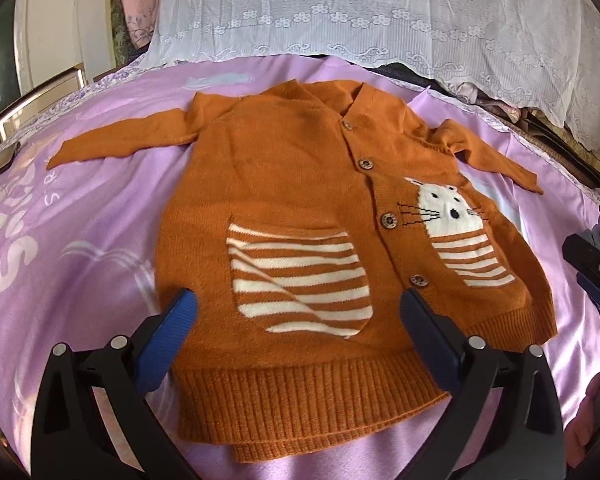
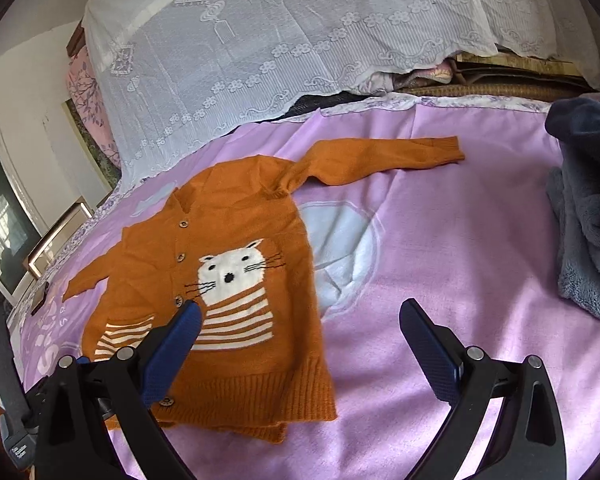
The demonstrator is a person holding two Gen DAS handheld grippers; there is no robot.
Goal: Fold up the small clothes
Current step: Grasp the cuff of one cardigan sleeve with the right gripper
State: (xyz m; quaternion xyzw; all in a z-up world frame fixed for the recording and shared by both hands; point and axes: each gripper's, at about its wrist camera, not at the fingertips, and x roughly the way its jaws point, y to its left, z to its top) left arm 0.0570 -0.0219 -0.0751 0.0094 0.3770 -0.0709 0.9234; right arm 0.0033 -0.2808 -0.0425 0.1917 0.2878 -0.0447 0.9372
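Lilac bedspread [image 2: 440, 240], white lace cover [image 2: 260, 40], grey blanket [image 2: 588, 208]

One cardigan [image 1: 300, 184] lies on one purple sheet [image 1: 80, 240]. It has two sleeves, one to each side [image 1: 124, 140] [image 1: 496, 156]. Four buttons [image 1: 388, 219] show down its front in the left wrist view. It carries two striped pockets [image 1: 300, 280] [image 1: 476, 260] and one white cat face [image 1: 448, 208]. One lace cover [image 1: 380, 12] drapes the pile behind. One grey fleece heap [image 2: 588, 208] sits at the sheet's right edge; how many garments it holds cannot be told. Two grippers appear, left [image 1: 298, 306] and right [image 2: 300, 316], each with two blue-padded fingers [image 1: 168, 340] [image 2: 172, 356] spread apart.
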